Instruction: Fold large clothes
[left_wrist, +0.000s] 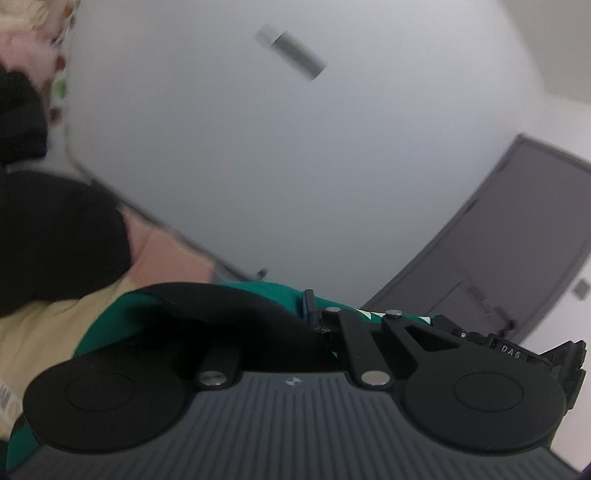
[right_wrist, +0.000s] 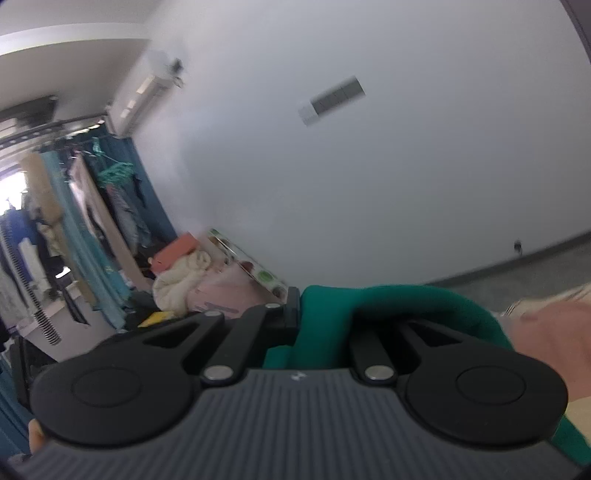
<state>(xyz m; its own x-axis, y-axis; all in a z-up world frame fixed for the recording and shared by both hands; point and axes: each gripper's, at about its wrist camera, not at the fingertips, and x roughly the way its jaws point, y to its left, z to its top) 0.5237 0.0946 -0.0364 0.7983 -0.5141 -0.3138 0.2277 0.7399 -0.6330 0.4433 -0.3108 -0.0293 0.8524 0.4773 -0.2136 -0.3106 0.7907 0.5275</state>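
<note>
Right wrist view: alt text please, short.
The right gripper is shut on a fold of green fabric garment that bulges over its black linkage. Behind is a plain white wall with a grey switch panel; at left, a rack of hanging clothes, blurred.

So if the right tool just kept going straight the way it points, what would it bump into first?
Probably the plain white wall. The right tool is already shut on the green cloth, and past that the way looks free up to the wall, though depth is hard to judge.
</note>
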